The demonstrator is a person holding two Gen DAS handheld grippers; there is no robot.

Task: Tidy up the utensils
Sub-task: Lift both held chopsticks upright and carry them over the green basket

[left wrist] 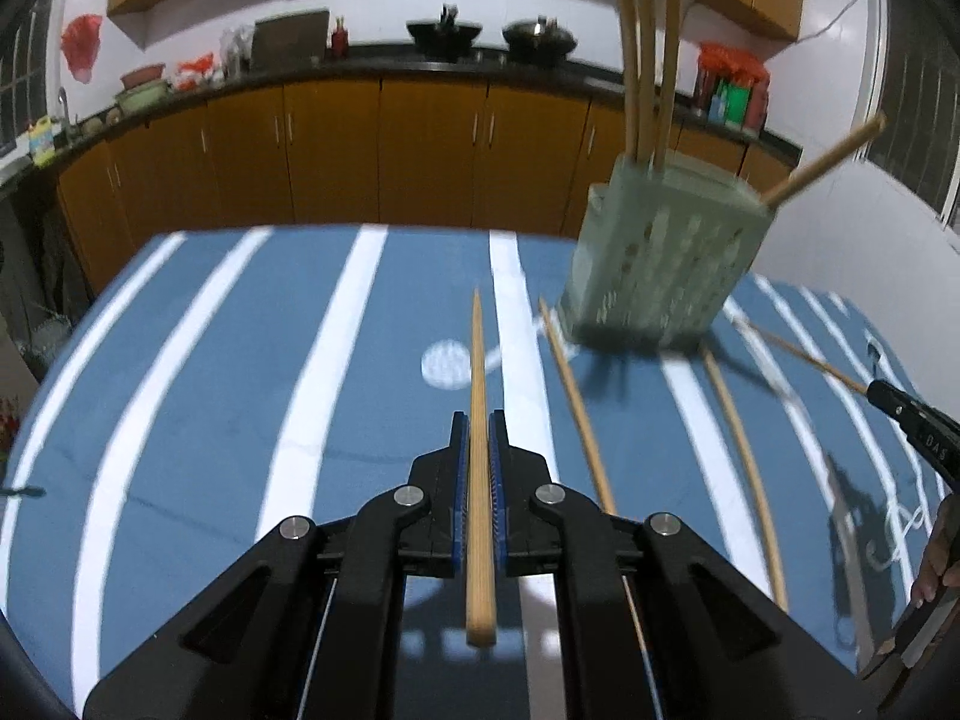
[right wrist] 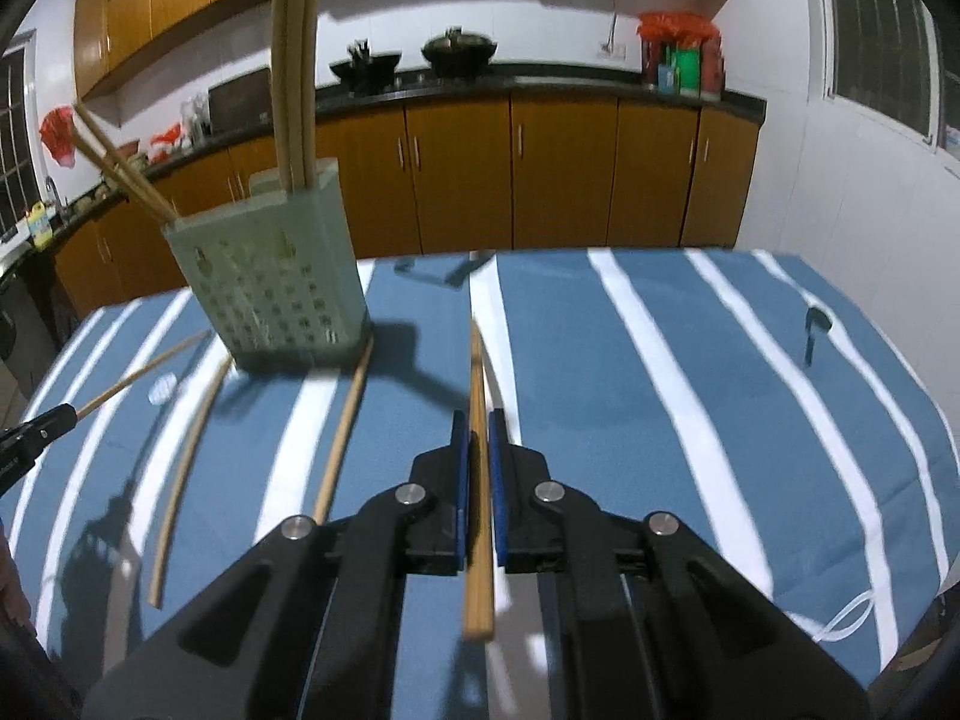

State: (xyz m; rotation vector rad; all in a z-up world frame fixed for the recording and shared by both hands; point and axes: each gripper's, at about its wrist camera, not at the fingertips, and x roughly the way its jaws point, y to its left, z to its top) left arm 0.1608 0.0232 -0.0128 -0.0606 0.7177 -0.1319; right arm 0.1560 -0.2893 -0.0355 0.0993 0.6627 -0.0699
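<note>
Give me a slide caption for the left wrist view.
Left hand-held gripper clamps one chopstick; two more lie beside the green holder.

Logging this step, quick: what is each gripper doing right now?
Left gripper: closed on a chopstick.
Right gripper: closed on another chopstick.

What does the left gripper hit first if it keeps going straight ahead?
Likely nothing solid: the left gripper, shut on a chopstick, points past the green holder, over striped tablecloth. Depth unclear.
</note>
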